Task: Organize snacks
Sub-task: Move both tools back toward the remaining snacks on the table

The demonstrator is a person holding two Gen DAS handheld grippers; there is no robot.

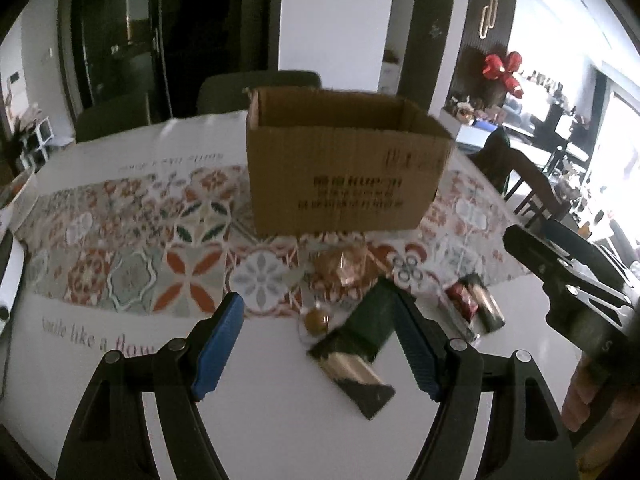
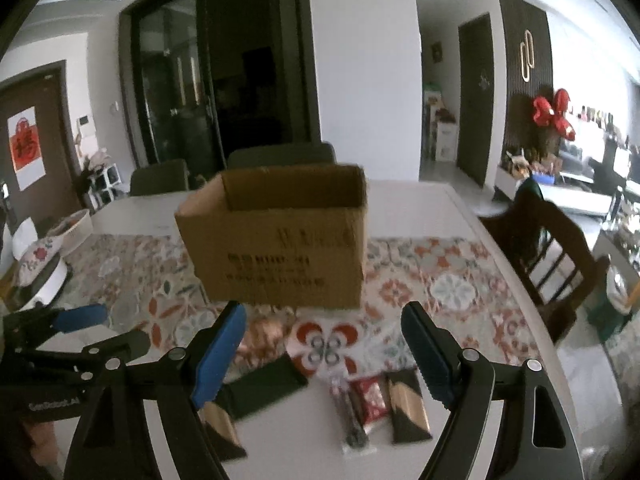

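The main risk at this moment was a muddled pick: the snacks lay crowded on the table point(image 1: 260, 420) in front of the open cardboard box point(image 1: 344, 168), so closing jaws could have caught two wrappers at once or nudged a neighbour aside. The dark green packet point(image 1: 360, 340) lay partly under the left hand-held gripper point(image 1: 320, 344), close by its right finger, with a small round wrapped sweet point(image 1: 316, 320) just beside it and a crinkly clear-wrapped snack point(image 1: 344, 268) beyond, on the patterned runner point(image 1: 132, 272). A thin, flat packet might also have slipped from the pads or been pressed flat against the table instead of lifted. The left hand-held gripper stood wide, holding nothing and, as far as the blurred view showed, touching nothing. The right hand-held gripper point(image 2: 324, 356) was likewise wide and empty, poised above a red packet point(image 2: 370, 398), a black-and-gold packet point(image 2: 408, 408) and a narrow dark bar point(image 2: 352, 420) lying side by side. With both working so near each other, they could have collided.
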